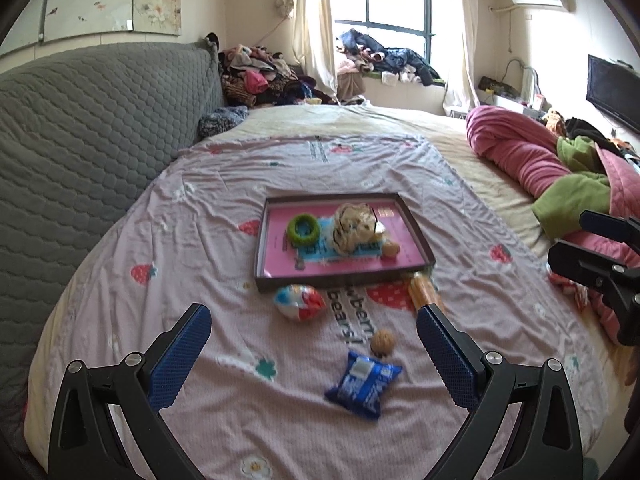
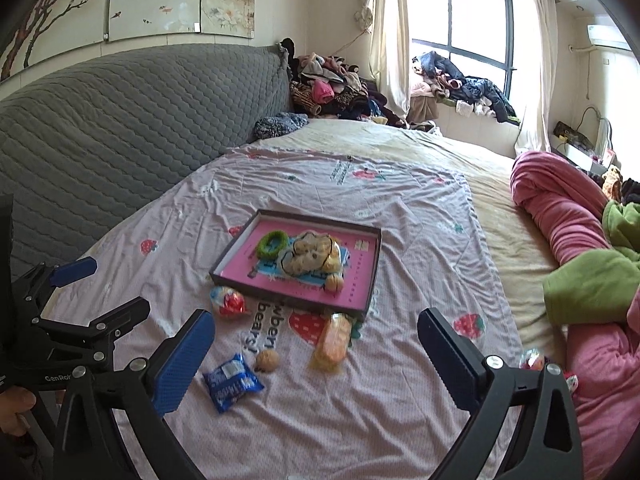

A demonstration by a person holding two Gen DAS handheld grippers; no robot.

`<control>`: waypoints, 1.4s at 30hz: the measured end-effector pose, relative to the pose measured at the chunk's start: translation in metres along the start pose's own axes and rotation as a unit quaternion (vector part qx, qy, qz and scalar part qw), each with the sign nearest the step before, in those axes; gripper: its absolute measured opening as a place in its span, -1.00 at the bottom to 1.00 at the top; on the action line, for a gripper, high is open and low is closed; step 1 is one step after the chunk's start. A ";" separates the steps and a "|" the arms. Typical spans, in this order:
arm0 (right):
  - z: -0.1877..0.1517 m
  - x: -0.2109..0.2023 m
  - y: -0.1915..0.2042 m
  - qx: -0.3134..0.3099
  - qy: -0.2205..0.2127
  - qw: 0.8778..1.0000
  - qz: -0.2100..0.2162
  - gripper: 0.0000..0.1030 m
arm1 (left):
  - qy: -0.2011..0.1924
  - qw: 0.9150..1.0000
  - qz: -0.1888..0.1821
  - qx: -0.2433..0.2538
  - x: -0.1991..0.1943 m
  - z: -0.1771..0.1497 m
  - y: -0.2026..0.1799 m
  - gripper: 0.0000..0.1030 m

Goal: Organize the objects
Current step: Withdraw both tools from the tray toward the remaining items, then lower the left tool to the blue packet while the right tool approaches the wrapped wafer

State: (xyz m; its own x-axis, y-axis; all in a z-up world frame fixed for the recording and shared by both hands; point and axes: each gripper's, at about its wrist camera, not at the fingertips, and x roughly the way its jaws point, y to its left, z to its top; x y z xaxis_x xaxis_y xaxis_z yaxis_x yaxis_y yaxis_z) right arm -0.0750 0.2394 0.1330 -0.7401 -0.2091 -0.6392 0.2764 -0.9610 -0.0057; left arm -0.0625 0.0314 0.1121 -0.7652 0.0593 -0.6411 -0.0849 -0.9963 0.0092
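Pink-lilac sheet (image 1: 200, 240) covers the bed, and on it, at mid-frame, a shallow tray (image 1: 276, 276) is laid as the collecting place. Already gathered inside it are a crinkled bag (image 1: 358, 226), a green ring (image 1: 303, 230) and a nut (image 1: 391, 249), so sorting is judged partly done. Left loose below the tray are a blue packet (image 1: 362, 384), an orange packet (image 2: 334, 340), a red-and-white wrapper (image 1: 299, 302) and a second nut (image 1: 382, 340), presumably awaiting transfer. Both tools are held back at the frame's lower edge: the left hand-held gripper (image 1: 314, 350) is seen with jaws wide apart and nothing between them, and the right hand-held gripper (image 2: 316, 354) likewise stands spread and empty, seemingly readied for a fresh pick.
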 end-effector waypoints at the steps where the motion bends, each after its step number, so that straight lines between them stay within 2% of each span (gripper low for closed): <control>1: -0.003 0.000 0.000 0.001 0.002 1.000 0.001 0.99 | 0.002 1.000 -0.001 0.004 0.000 -0.005 -0.002 0.99; 8: -0.030 0.008 0.000 0.008 0.020 1.000 0.008 0.99 | 0.026 0.999 0.000 0.022 0.011 -0.043 -0.012 0.99; 19: -0.057 0.031 0.004 0.003 0.047 0.999 0.002 0.99 | 0.047 0.998 -0.006 0.034 0.030 -0.078 -0.021 0.99; 26: -0.065 0.048 0.003 0.002 0.058 0.998 -0.002 0.99 | 0.061 0.997 -0.014 0.048 0.048 -0.093 -0.030 0.99; 42: -0.075 0.106 -0.009 0.006 0.095 0.995 -0.009 0.99 | 0.095 0.994 -0.031 0.041 0.104 -0.106 -0.035 0.99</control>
State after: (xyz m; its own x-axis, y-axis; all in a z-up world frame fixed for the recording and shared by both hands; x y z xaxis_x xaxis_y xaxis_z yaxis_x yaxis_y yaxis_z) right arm -0.1104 0.2397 0.0076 -0.6151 -0.1558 -0.7729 0.2567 -0.9664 -0.0095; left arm -0.0714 0.0659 -0.0366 -0.6231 0.0990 -0.7759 -0.1856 -0.9823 0.0238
